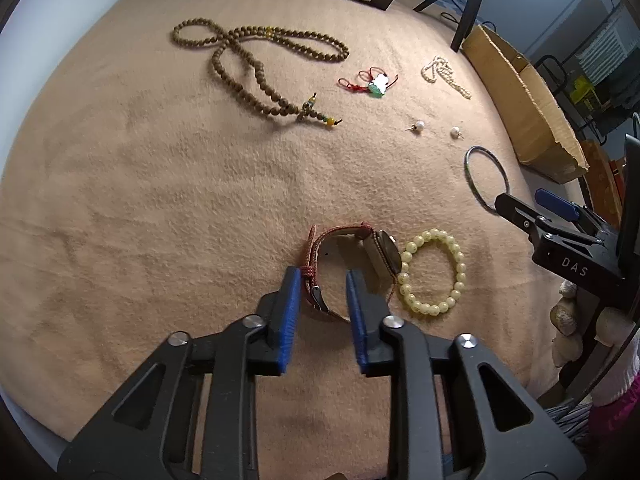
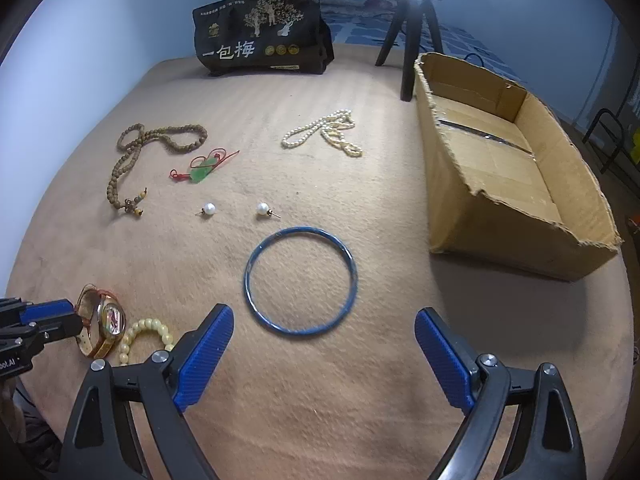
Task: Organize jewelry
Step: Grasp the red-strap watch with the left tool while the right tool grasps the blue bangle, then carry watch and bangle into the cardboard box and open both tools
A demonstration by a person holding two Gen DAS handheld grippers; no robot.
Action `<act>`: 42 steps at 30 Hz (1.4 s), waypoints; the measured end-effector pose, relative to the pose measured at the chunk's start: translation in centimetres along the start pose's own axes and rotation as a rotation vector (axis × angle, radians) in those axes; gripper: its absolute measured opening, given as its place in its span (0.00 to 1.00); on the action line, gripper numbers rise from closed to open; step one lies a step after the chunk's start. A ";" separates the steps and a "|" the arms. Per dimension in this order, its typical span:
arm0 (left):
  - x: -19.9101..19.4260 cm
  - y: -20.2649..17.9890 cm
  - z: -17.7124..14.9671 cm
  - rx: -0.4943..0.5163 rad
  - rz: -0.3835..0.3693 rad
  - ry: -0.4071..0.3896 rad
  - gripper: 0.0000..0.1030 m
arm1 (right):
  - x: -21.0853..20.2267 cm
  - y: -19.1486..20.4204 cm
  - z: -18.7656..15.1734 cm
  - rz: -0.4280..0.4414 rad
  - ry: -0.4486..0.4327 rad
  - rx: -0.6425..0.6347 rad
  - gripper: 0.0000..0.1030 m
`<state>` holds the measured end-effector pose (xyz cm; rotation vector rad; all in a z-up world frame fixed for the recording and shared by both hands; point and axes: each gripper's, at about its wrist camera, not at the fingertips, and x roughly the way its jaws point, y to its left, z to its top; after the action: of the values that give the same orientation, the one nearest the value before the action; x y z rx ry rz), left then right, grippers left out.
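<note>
A wristwatch with a red strap (image 1: 352, 264) stands on its side on the tan cloth; it also shows in the right wrist view (image 2: 102, 320). My left gripper (image 1: 323, 276) has its jaws around the strap, with a gap showing on the right side. A pale yellow bead bracelet (image 1: 434, 276) lies just right of the watch. My right gripper (image 2: 324, 318) is open wide and empty, just short of a blue bangle (image 2: 300, 280). An open cardboard box (image 2: 508, 168) stands at the right.
Further back lie a brown bead necklace (image 1: 256, 68), a red-corded green pendant (image 2: 202, 170), two pearl earrings (image 2: 262, 209), and a pearl necklace (image 2: 324, 132). A black bag (image 2: 264, 32) and a tripod (image 2: 412, 32) stand at the far edge.
</note>
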<state>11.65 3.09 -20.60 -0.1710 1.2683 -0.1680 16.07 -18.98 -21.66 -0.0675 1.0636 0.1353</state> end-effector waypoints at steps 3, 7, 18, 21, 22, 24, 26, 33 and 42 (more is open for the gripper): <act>0.7 0.2 0.1 -0.008 0.006 0.012 0.16 | 0.6 0.4 0.3 0.002 0.006 -0.009 0.90; 1.3 0.4 0.1 -0.017 0.006 0.023 0.13 | 1.5 0.8 0.5 -0.008 0.018 -0.021 0.89; 2.1 0.3 0.6 -0.017 0.024 0.024 0.07 | 2.9 1.1 0.5 -0.006 0.030 -0.052 0.76; 2.0 0.4 0.6 -0.017 0.024 0.020 0.07 | 2.7 1.5 0.6 -0.003 0.028 -0.073 0.69; 2.1 0.4 0.6 -0.018 0.024 0.019 0.07 | 2.7 1.6 0.6 -0.001 0.028 -0.077 0.69; 2.0 0.5 0.6 -0.020 0.024 0.016 0.07 | 2.6 1.5 0.6 0.006 0.026 -0.076 0.69; 1.8 0.5 0.6 -0.021 0.029 0.008 0.07 | 2.3 1.4 0.6 0.013 0.021 -0.074 0.69; 0.0 0.3 0.8 -0.022 0.034 -0.048 0.07 | 0.4 2.3 0.8 0.011 -0.029 -0.115 0.68; -2.6 -1.7 2.0 0.007 0.009 -0.122 0.07 | -3.0 2.4 1.3 0.001 -0.094 -0.148 0.68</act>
<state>12.76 2.10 -17.24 -0.1676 1.1470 -0.1523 15.38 -16.64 -18.34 -0.1926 0.9584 0.2167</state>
